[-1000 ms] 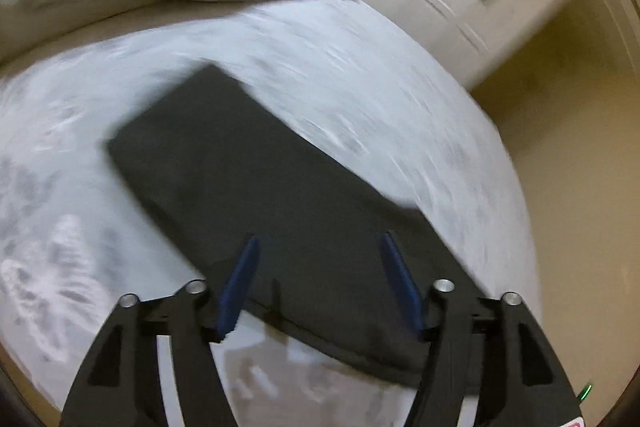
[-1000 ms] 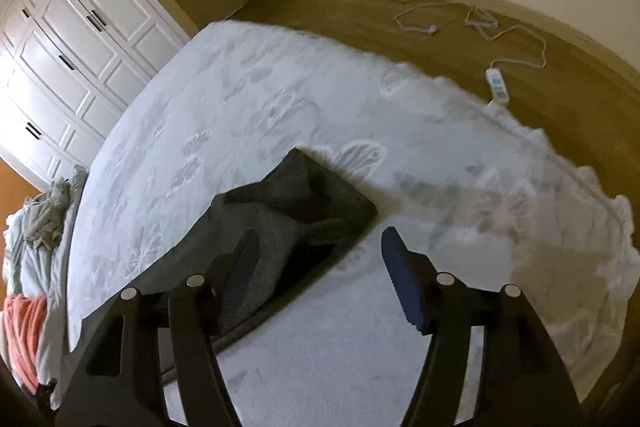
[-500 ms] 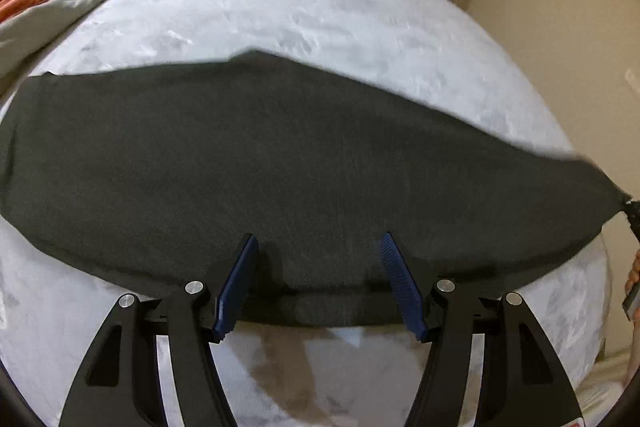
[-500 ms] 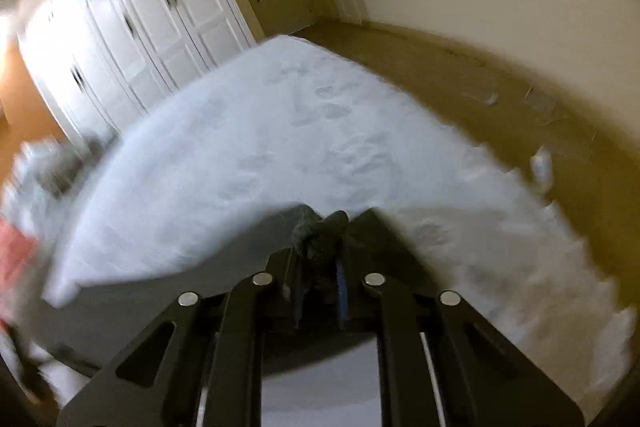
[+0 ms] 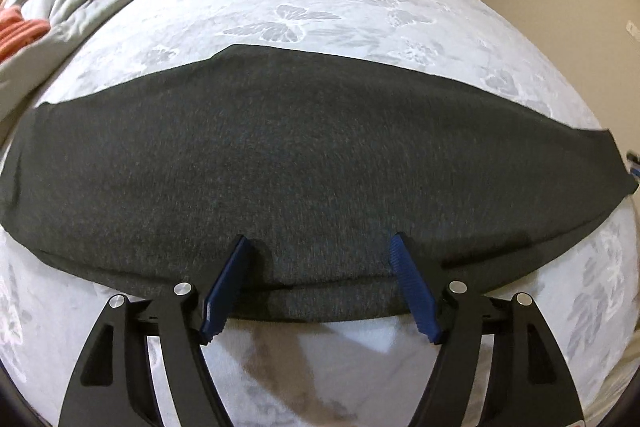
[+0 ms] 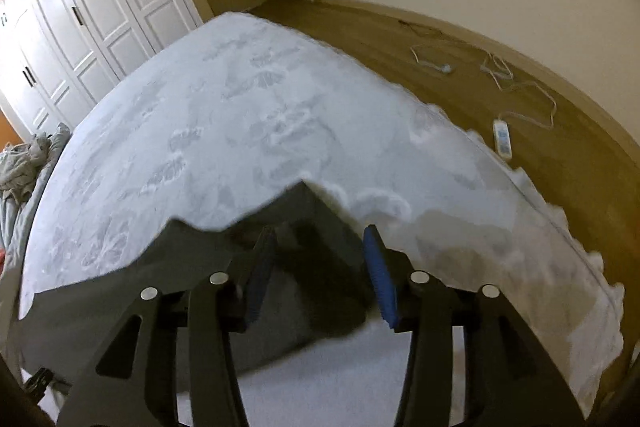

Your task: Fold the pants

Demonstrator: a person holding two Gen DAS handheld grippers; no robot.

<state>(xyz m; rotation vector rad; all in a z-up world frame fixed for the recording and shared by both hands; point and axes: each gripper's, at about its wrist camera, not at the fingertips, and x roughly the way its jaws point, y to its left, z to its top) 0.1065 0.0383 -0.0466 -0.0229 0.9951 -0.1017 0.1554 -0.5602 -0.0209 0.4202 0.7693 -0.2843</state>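
A white butterfly-print bed [image 5: 320,7] carries the dark pants [image 5: 304,163], now stretched flat where their right end lay bunched a second ago, ready for folding. Their long axis runs left to right across the left wrist view. Left gripper [image 5: 320,283] opening above the near edge; right gripper [image 6: 320,267] opening, releasing the end

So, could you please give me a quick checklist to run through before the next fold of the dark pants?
1. Pants lie flat across the bed: ok.
2. Left gripper jaws opening, pads straddling the near edge, nothing clamped: ok.
3. Right gripper jaws opening over the pants' end, fabric not pinched: ok.
4. That end lies smooth: not ok, it is humped.
5. Bed beyond the pants free for folding: ok.
6. Legs aligned underneath: cannot tell.
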